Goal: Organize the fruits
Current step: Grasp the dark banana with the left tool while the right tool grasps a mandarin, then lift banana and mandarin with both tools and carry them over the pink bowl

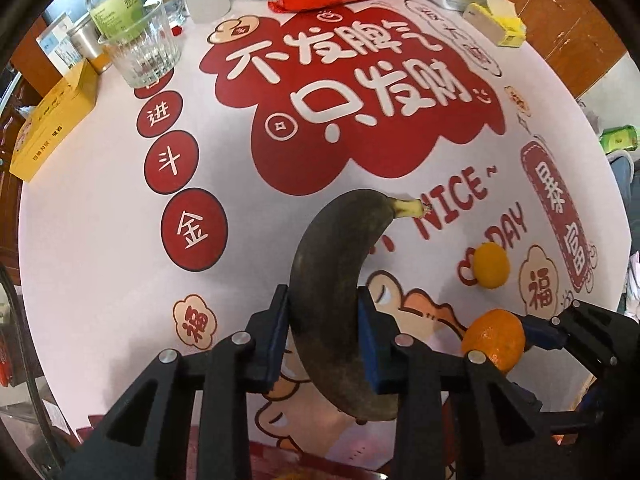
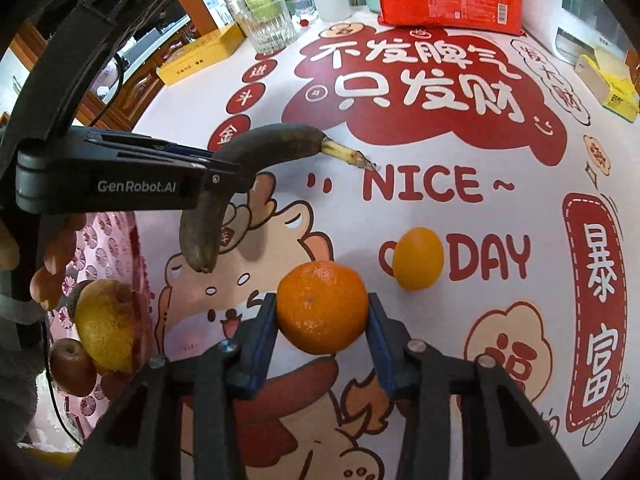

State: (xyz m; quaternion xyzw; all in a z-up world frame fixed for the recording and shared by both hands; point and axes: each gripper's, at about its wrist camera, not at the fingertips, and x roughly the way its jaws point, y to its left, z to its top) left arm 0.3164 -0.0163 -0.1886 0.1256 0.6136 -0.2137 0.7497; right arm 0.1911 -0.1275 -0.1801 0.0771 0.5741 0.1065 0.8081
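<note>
Left claw (image 1: 323, 336) clamps a blackened banana (image 1: 336, 280) at mid-length, lifted clear of the tabletop (image 1: 100, 240). Right claw (image 2: 322, 320) grips a tangerine (image 2: 322, 307) between its pads. A small yellow citrus (image 2: 418, 258) lies on the tabletop just beyond the tangerine, toward the right edge.

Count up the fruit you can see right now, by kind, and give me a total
Banana: 1, blackened, in the left claw
Orange: 1, in the right claw
Small yellow citrus: 1, on the tablecloth
Pear: 1
Red apple: 1
Total: 5
</note>
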